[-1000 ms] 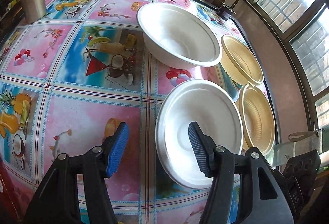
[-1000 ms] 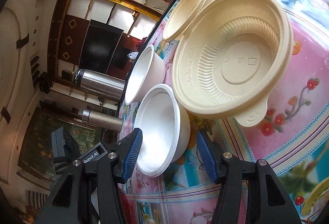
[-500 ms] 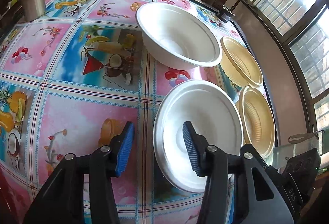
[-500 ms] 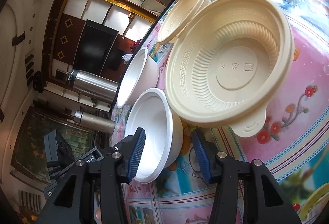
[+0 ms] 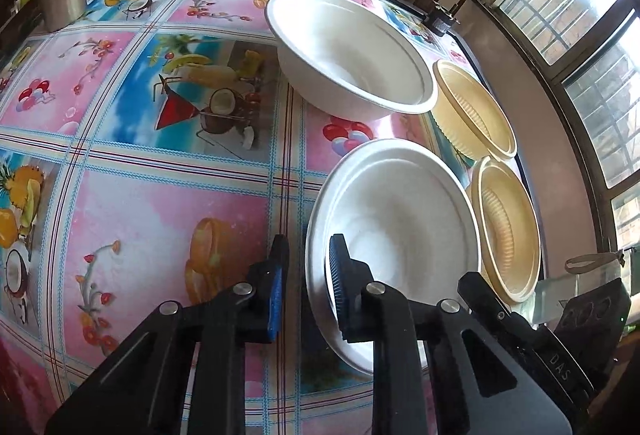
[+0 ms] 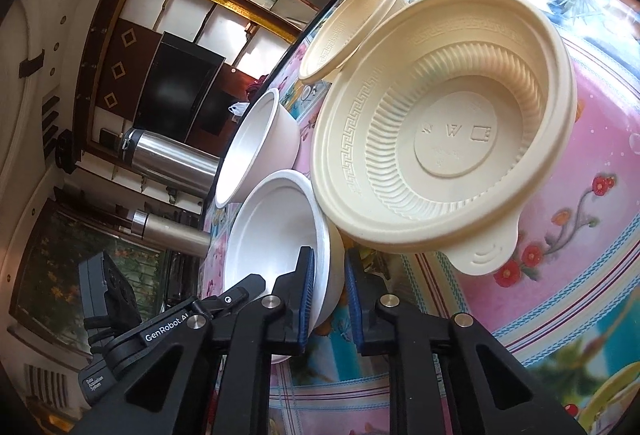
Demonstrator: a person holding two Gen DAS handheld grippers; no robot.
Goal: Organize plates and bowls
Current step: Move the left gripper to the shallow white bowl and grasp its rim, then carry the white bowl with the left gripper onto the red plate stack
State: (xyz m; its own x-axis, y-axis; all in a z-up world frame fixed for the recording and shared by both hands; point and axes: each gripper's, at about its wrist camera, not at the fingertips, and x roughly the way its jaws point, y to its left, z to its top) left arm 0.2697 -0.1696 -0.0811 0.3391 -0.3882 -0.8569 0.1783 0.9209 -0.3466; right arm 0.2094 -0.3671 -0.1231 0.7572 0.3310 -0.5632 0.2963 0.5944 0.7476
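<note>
Both black two-finger grippers straddle the rim of one shallow white foam bowl on a fruit-patterned tablecloth. The left gripper and right gripper each pinch it; two ribbed cream plastic bowls sit beside it

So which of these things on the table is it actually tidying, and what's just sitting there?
Part of the job:
near white foam bowl
far white foam bowl
two cream ribbed plastic bowls

Just lying about:
two steel flasks
fruit-print tablecloth
</note>
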